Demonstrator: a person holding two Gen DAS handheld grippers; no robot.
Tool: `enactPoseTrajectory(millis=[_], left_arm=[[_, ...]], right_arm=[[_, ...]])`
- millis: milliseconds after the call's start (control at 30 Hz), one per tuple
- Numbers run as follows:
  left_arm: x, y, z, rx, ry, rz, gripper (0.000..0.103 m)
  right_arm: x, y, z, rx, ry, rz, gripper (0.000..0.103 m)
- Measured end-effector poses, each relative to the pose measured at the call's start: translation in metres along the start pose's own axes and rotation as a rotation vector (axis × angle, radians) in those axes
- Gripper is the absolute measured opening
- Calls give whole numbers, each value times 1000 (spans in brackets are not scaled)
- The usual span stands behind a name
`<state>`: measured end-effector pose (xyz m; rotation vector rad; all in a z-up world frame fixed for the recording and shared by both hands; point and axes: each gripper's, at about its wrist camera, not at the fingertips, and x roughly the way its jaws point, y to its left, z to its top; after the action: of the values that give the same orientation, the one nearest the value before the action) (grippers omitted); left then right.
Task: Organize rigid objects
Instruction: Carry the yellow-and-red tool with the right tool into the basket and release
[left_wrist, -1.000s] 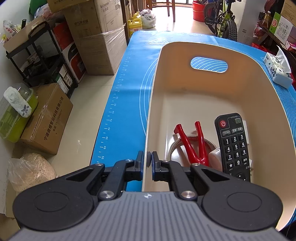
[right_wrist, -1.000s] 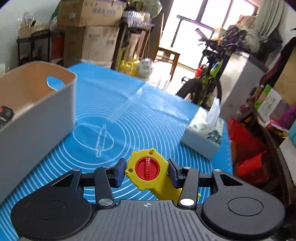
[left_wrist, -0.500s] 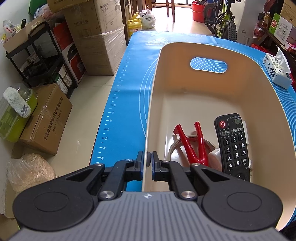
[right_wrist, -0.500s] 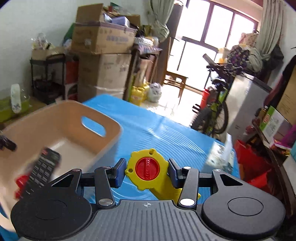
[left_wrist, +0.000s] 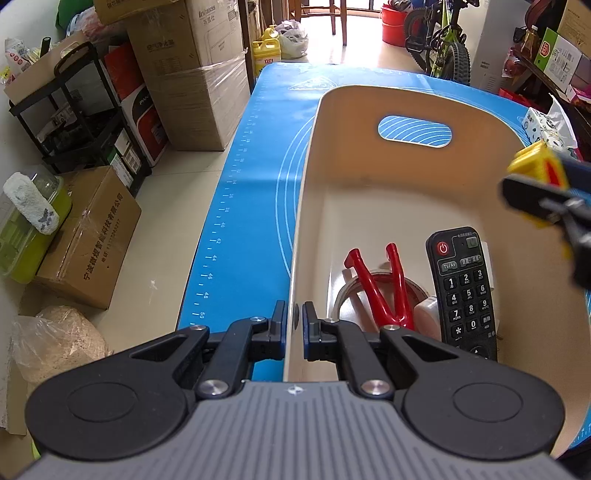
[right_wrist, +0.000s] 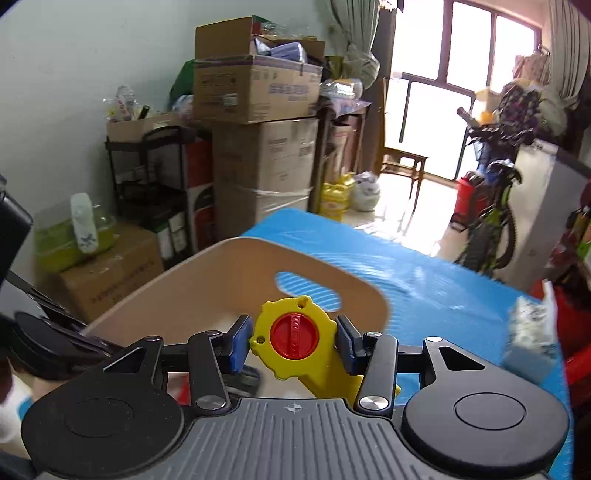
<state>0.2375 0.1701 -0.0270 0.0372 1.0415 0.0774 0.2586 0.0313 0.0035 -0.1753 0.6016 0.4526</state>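
On blue-matted tabletop (left_wrist: 236, 206), beige bin (left_wrist: 306, 206) holding black remote control (left_wrist: 463, 284), red clamp (left_wrist: 384, 291) and tape roll (left_wrist: 347, 291), left tongs (left_wrist: 294, 328) clenched on bin's near wall, right tongs (right_wrist: 294, 341) grasping yellow toy with red knob (right_wrist: 293, 334) above bin, tissue box (right_wrist: 528, 339) beside.

The right gripper (left_wrist: 546, 199) enters the left wrist view only at the right edge, blurred and cut off, so just a corner of the yellow toy (left_wrist: 532, 168) it carries shows there. Ahead of the left gripper (left_wrist: 294, 326), the tape roll (left_wrist: 349, 291) lies partly hidden under the red clamp (left_wrist: 384, 291), and the white plug (left_wrist: 426, 314) is half covered by the remote (left_wrist: 463, 288). In the right wrist view the tissue pack (right_wrist: 528, 339) is smeared.
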Motion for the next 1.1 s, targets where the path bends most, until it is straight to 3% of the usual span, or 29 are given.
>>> enactPoseTrajectory(millis=[300,533,667,833,1100], left_arm=[[0,0,0,0,-1,-3,9],[0,1,0,2,-2,-1,9],[-1,0,0,3,-2,1,9],[0,0,0,3,-2,3,9],[1,-1,0,11,-1,6,9]], right_arm=[[10,14,-6,12,24,5,53],[-14,12,12,-10,-86,-49,53],[-22,14,21,-9,-114,-30,51],[-13,29,16,-12,-89,20,51],[17,35,-5,46,34,66,51]])
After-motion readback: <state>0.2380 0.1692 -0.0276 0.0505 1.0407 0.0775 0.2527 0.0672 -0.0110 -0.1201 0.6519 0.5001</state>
